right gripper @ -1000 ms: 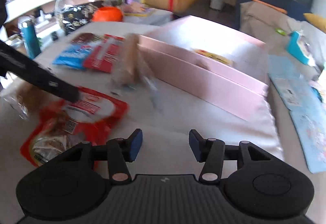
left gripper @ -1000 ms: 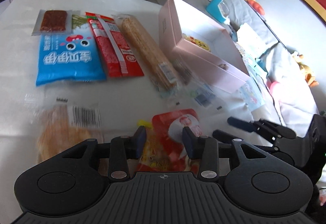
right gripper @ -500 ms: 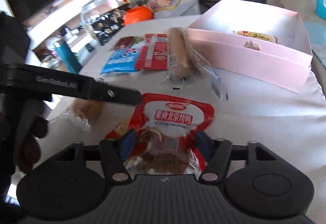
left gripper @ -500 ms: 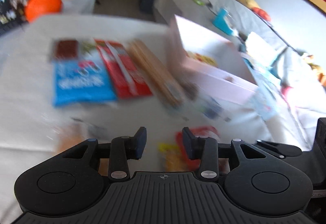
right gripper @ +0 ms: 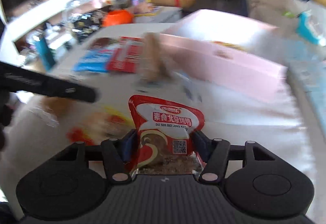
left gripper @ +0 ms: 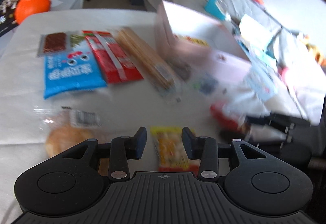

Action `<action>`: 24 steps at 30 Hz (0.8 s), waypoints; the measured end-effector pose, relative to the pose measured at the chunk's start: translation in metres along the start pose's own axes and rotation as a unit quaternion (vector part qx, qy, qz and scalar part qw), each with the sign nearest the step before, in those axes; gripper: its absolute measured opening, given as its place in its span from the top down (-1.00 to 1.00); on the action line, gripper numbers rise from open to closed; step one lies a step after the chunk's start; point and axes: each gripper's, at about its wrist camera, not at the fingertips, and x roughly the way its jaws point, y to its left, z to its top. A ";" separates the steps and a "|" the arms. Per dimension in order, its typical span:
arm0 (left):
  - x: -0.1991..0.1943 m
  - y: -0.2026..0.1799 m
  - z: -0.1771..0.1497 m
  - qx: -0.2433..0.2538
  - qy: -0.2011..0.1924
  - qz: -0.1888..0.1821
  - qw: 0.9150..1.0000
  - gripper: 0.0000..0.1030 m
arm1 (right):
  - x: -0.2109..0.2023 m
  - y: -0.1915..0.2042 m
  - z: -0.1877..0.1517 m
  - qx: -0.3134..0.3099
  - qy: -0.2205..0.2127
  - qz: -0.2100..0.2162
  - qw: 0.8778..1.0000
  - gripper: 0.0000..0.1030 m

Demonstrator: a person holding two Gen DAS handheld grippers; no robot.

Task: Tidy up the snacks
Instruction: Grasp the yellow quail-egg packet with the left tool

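Snacks lie spread over a white-covered table, and the one container among them is a pink open-topped cardboard box in the upper right of the left wrist view; inside it a yellow-and-red printed packet rests on the floor, with a small dark item nearer the front wall, too blurred to identify. In the right wrist view the same box sits in the upper right. Left of the box lie a long tan biscuit sleeve, a red flat packet, a blue flat packet and a small clear packet with a dark red slab; a bun in clear wrap lies at lower left. The left gripper has its jaws narrowly apart, and a yellow snack packet lies between them on the table without the pads pressing it. The right gripper is closing, its pads bearing on both edges of a red-and-white pouch with Chinese print, at the bottom centre of its view.
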 end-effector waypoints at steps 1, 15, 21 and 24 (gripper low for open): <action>0.003 -0.004 -0.002 0.012 0.008 0.003 1.000 0.17 | -0.002 -0.006 -0.002 0.002 -0.004 -0.007 1.000 -0.12; 0.010 -0.040 -0.014 0.131 0.008 0.050 0.990 0.02 | 0.006 -0.029 -0.021 0.052 -0.040 -0.078 0.995 -0.59; -0.001 -0.029 -0.004 0.098 -0.003 0.057 0.994 0.12 | -0.001 -0.032 -0.023 0.044 -0.032 -0.069 0.996 -0.59; -0.005 -0.035 -0.003 0.098 -0.005 0.034 0.995 0.12 | -0.018 -0.035 -0.027 0.046 -0.067 -0.048 0.996 -0.58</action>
